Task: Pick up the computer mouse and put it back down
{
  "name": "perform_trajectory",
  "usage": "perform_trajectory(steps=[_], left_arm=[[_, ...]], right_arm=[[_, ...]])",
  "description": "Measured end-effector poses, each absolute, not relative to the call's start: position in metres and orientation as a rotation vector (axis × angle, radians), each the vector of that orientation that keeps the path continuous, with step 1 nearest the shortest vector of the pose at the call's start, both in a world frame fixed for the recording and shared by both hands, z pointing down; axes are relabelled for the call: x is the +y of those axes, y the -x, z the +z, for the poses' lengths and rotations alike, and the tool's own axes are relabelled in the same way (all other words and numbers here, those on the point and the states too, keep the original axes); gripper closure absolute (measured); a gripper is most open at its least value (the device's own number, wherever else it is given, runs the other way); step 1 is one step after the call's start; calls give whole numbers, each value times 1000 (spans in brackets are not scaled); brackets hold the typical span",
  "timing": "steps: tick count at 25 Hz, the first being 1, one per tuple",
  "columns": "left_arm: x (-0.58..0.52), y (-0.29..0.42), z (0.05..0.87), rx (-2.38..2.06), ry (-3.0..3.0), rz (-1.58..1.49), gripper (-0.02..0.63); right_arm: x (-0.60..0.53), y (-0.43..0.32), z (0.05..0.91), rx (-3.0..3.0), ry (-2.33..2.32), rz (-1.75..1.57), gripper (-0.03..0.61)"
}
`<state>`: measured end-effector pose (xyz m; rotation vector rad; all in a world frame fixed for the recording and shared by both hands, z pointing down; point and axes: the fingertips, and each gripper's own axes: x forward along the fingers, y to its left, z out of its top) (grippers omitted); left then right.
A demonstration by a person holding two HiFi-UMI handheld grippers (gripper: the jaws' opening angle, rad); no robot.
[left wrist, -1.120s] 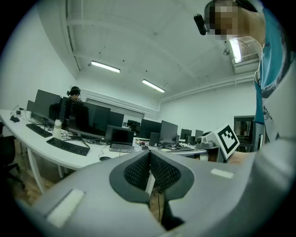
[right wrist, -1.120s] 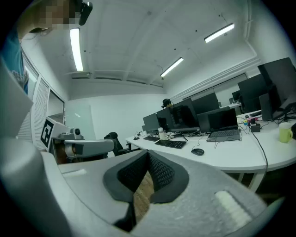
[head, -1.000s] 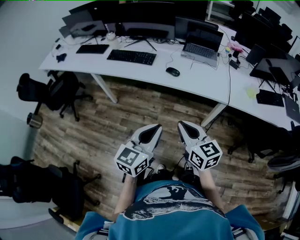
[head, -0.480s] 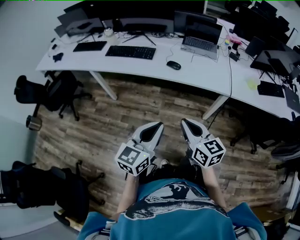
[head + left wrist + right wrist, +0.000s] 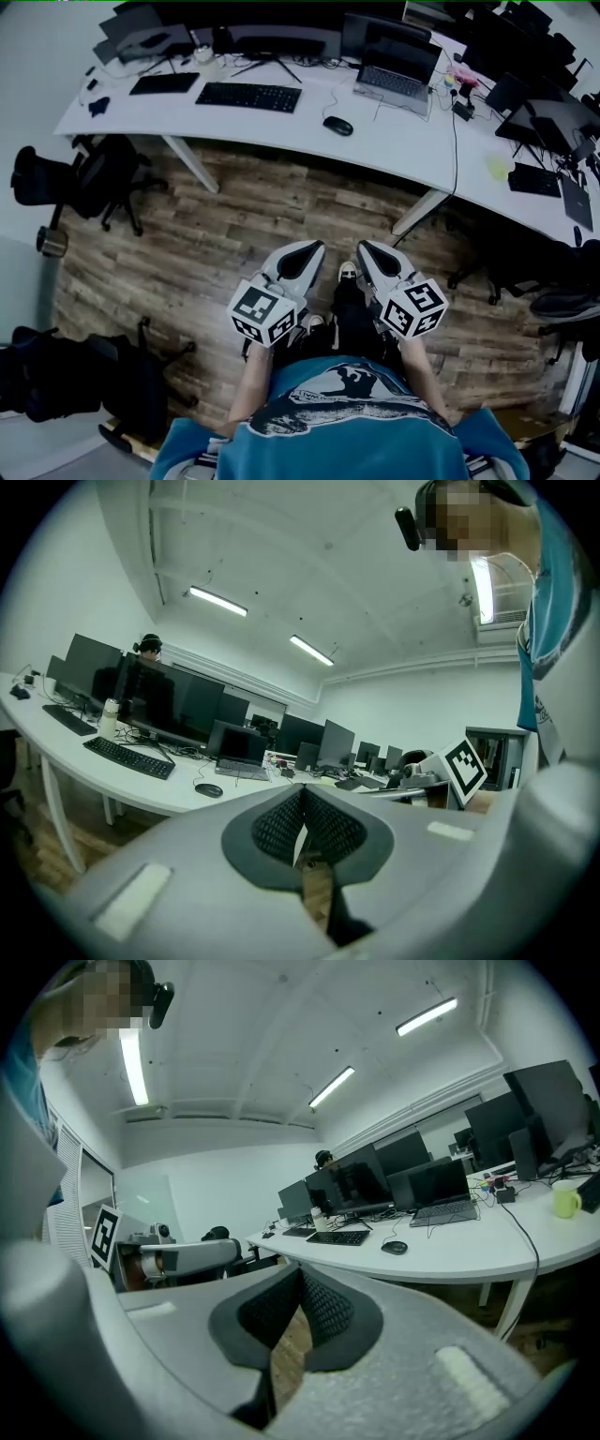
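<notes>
A: Where is the mouse [image 5: 338, 126] at this moment?

B: It lies on the white desk [image 5: 281, 141], to the right of the black keyboard [image 5: 248, 96] and just in front of the open laptop [image 5: 397, 77]. Its cable trails back across the desk.

A: And the two grippers?

B: The person holds both low, side by side over the wooden floor [image 5: 234, 225] and well apart from the desk. The left gripper [image 5: 304, 253] has its jaws pressed together with nothing between them. The right gripper [image 5: 372, 253] is the same — closed and empty.

A: Which way do they point?

B: Toward the desk. In the left gripper view the mouse shows beyond the closed tips, off to the left. In the right gripper view it sits off to the right — small and dark on the white top.
</notes>
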<state>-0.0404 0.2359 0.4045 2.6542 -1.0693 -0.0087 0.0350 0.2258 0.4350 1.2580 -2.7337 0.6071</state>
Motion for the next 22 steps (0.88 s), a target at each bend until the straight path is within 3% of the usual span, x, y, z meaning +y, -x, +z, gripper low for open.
perform_trajectory(steps=[22], left_arm=[[8, -7, 390, -1260, -2584, 19, 598]], right_arm=[[-23, -75, 439, -2820, -1018, 620, 577]])
